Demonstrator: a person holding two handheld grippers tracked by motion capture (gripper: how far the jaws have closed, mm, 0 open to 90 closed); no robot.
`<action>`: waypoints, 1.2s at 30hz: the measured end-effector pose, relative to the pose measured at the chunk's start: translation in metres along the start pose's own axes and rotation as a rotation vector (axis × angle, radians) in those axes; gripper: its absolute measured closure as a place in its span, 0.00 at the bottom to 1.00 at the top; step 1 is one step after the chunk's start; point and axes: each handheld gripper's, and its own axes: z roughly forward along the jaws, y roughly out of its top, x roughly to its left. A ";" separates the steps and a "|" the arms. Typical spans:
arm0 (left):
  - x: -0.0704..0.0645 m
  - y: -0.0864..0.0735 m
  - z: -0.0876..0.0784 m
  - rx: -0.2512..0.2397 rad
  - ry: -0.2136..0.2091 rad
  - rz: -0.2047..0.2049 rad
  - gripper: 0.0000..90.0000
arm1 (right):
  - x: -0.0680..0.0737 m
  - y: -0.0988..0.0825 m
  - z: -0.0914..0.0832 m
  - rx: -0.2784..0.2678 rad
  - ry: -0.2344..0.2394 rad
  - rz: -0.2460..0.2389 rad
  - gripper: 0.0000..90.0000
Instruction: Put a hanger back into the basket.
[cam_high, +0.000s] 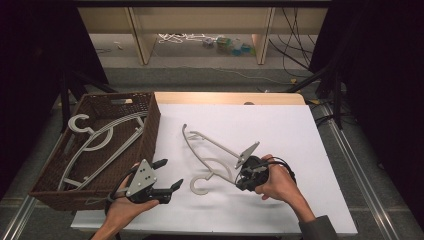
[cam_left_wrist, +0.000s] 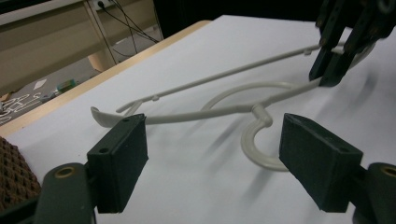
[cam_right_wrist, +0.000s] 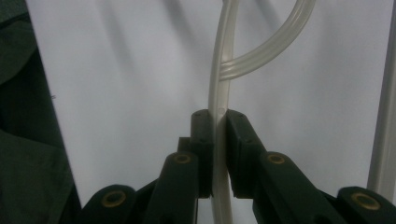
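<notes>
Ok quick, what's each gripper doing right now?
Left gripper: open, holding nothing, facing the hanger's hook.
Right gripper: closed on the white hanger, gripping one of its thin arms.

No text, label, brand, number or sign can be read anywhere in these views. The hanger, the basket and the white tabletop carry no print that shows. The small packages on the floor beyond the tabletop are too small and blurred to make out any lettering.
</notes>
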 end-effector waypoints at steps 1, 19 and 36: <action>0.001 0.002 0.002 0.022 -0.005 0.020 0.26 | 0.001 -0.001 -0.003 -0.008 0.005 -0.005 0.92; -0.009 0.041 0.058 0.257 -0.071 0.385 0.31 | 0.020 -0.020 -0.037 -0.052 0.029 -0.046 0.92; -0.023 0.044 0.083 0.263 -0.211 0.537 0.46 | 0.031 -0.026 -0.046 -0.050 0.066 -0.104 0.92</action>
